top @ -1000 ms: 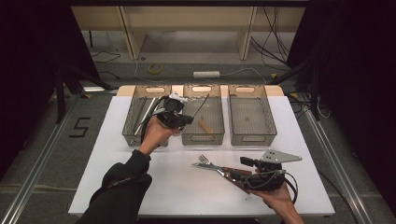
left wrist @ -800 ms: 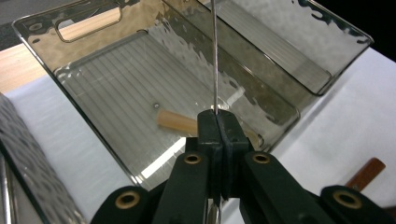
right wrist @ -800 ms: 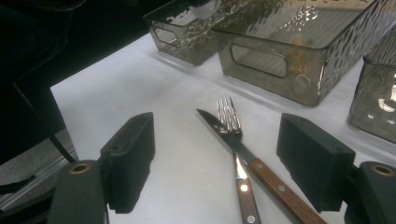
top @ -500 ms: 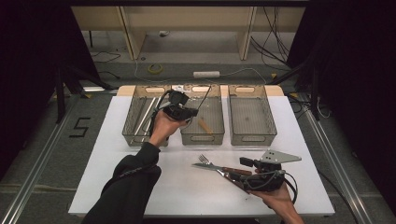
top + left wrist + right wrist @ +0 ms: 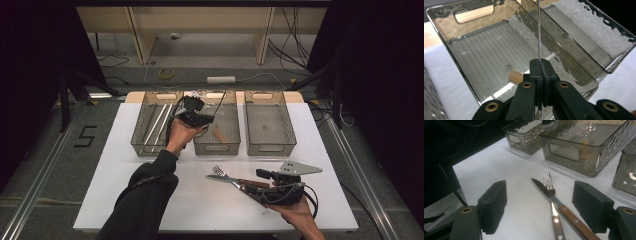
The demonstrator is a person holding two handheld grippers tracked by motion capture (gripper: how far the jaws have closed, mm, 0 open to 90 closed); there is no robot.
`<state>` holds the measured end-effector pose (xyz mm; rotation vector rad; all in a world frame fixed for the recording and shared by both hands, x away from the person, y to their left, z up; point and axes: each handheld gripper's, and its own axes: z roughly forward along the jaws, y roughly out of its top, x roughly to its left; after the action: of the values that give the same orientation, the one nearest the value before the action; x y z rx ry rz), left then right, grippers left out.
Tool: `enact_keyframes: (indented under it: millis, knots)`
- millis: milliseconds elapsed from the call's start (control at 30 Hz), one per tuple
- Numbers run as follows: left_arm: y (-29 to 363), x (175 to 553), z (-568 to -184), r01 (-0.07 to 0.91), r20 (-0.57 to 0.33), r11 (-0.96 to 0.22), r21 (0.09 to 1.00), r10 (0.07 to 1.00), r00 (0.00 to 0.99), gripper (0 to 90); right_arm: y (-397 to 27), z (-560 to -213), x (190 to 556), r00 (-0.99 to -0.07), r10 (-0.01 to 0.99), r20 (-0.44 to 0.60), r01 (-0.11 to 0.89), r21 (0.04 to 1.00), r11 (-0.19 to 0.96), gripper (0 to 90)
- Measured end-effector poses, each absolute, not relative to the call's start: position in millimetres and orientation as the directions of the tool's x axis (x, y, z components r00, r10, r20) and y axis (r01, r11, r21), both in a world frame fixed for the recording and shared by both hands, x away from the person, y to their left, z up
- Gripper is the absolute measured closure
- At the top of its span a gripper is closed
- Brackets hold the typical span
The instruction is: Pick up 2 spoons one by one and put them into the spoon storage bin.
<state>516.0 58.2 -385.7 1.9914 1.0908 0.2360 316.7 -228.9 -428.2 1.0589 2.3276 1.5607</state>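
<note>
While clamped on a thin metal utensil point(image 5: 538, 30) over the middle bin point(image 5: 235, 131) at 12 o'clock, left gripper point(image 5: 540, 65) poised mid-sort; next, lowering and releasing; right gripper point(image 5: 541, 206) agape around knife point(image 5: 560, 206) and fork point(image 5: 550, 195).

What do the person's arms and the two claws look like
Both claws are black: the left claw has flat pads and brass-coloured pivot pins; the right claw has blocky pads. A grey three-cornered plate tops the right one. Black cables trail off. The left arm wears a dark sleeve.
</note>
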Motion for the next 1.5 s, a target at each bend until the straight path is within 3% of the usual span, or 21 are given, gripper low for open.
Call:
enact_keyframes:
  millis: [333,567,667,833,1233,1500]
  knots:
    - [58,521,-399,0.646,-0.223,-0.257,0.719,0.795,0.564,86.2,-228,-429,317,-0.743,0.619,0.255,0.471,0.856,0.213,29.0]
    - [63,517,-394,0.652,-0.216,-0.257,0.713,0.805,0.553,63.0,-229,-429,317,-0.742,0.62,0.255,0.472,0.856,0.212,29.0]
    - [69,509,-387,0.65,-0.224,-0.253,0.717,0.799,0.558,49.2,-229,-429,317,-0.741,0.621,0.256,0.475,0.853,0.215,29.0]
    - [87,480,-379,0.601,-0.215,-0.267,0.753,0.763,0.61,37.0,-229,-429,316,-0.738,0.625,0.254,0.477,0.852,0.216,29.0]
    - [142,417,-390,0.508,-0.2,-0.252,0.824,0.709,0.676,25.3,-226,-429,316,-0.74,0.627,0.245,0.476,0.849,0.23,29.0]
    - [153,391,-394,0.472,-0.207,-0.239,0.848,0.672,0.711,20.7,-224,-430,316,-0.747,0.621,0.237,0.479,0.84,0.256,28.9]
